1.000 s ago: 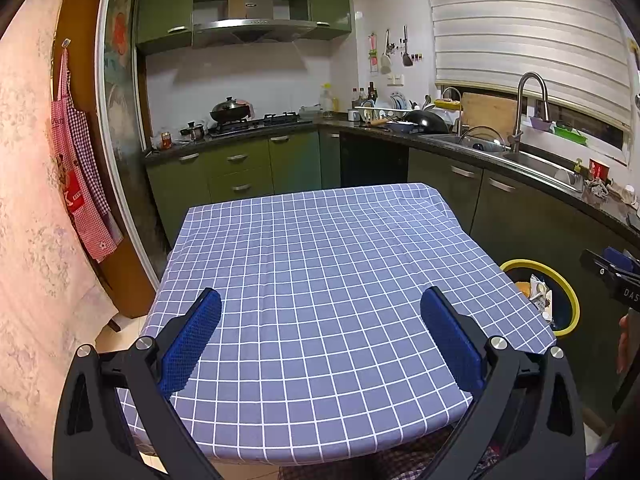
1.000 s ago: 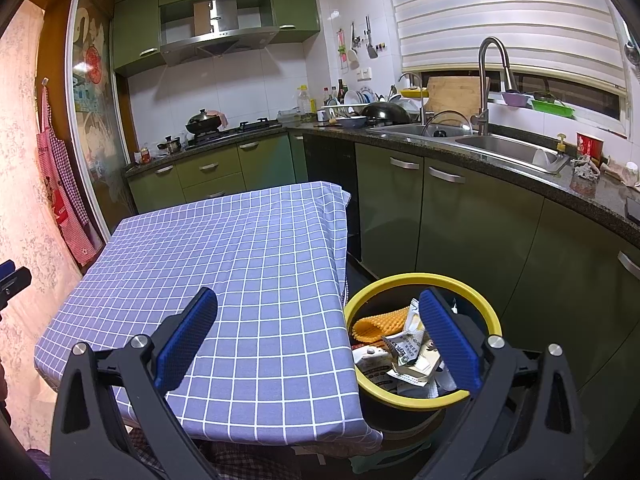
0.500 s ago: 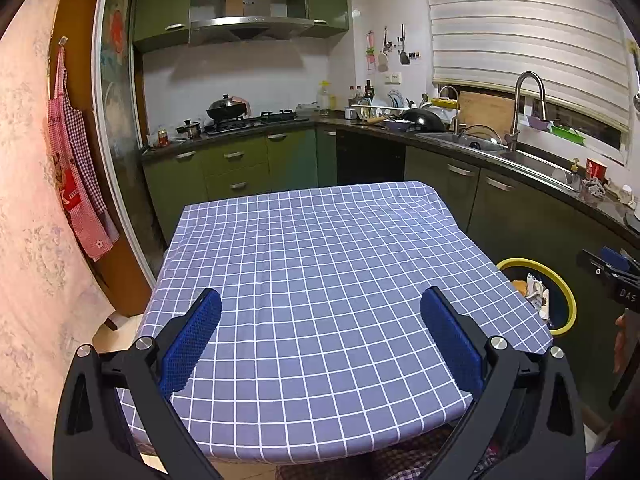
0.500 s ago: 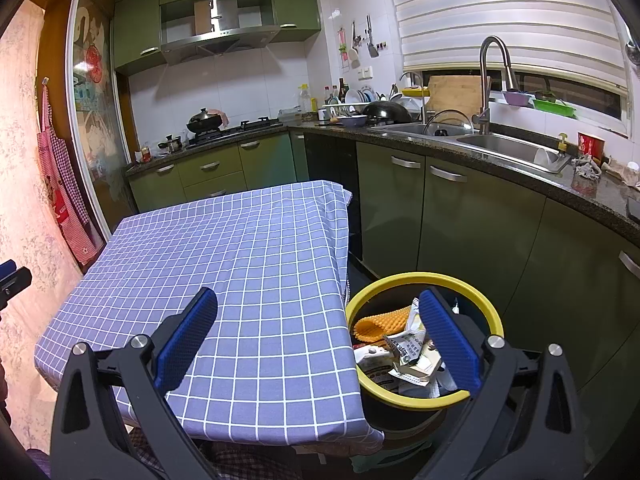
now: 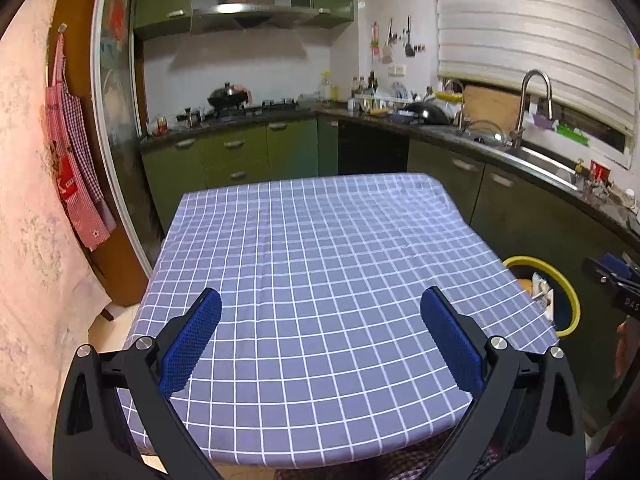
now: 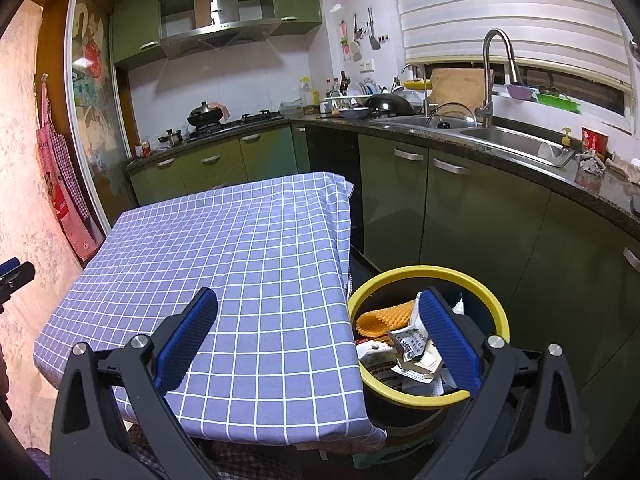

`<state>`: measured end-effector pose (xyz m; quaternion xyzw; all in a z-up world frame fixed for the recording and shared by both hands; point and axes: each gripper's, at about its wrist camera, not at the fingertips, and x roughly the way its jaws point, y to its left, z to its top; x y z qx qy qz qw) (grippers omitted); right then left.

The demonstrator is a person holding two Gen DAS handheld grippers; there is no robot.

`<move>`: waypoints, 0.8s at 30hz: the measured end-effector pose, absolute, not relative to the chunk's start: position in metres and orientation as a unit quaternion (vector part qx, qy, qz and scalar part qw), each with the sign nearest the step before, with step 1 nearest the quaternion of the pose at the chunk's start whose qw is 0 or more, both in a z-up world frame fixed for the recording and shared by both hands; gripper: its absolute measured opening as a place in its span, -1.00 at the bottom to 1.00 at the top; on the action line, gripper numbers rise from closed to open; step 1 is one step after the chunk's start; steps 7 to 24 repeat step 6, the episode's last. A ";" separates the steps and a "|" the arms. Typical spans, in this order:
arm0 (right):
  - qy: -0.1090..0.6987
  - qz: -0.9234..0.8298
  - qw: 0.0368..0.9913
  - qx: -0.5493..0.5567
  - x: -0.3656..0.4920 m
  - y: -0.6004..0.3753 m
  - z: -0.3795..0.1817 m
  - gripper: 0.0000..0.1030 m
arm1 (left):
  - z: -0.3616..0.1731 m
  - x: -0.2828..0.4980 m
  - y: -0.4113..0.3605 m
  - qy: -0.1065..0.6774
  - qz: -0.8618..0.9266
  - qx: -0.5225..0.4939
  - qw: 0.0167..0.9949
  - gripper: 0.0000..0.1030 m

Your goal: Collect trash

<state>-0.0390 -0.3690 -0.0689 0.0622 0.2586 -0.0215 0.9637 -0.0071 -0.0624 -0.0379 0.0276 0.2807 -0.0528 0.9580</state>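
Since a second ago the left gripper [image 5: 320,320] has drawn back a little: the table covered in a blue-violet cloth with a white grid [image 5: 320,264] sits slightly lower and smaller in its view, and more of the kitchen wall shows above it. The right gripper [image 6: 318,322] has barely shifted, its view nearly the same as before.

Both grippers have their blue-padded fingers spread wide apart with nothing between them. The left gripper hangs over the near edge of the table, pointing along the cloth toward the green cabinets beyond its far side. The right gripper hangs over the table's near right corner, with its left finger [image 6: 186,338] above the cloth and its right finger [image 6: 450,340] above the round black bin with a yellow rim [image 6: 498,312].

That bin stands on the floor just beside the table's right edge, between the table and the green cabinet doors under the steel sink [image 6: 516,140]. The trash lies inside it: a ribbed orange piece [image 6: 380,318] toward the table side, and crumpled white printed wrappers [image 6: 408,350] piled beside it. From the left wrist view the bin [image 5: 570,300] shows partly behind the table's right edge, with the tip of the other gripper [image 5: 614,278] just past it.
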 end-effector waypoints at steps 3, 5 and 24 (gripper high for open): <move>0.268 -0.018 0.962 0.047 -0.024 -0.367 -0.068 0.86 | -0.047 0.021 -0.051 0.296 -0.042 0.024 0.954 0.91; 0.280 -0.002 0.959 0.041 -0.003 -0.362 -0.067 0.86 | -0.053 0.044 -0.042 0.300 -0.028 0.027 0.953 0.91; 0.280 -0.002 0.959 0.041 -0.003 -0.362 -0.067 0.86 | -0.055 0.055 -0.038 0.300 -0.022 0.029 0.953 0.91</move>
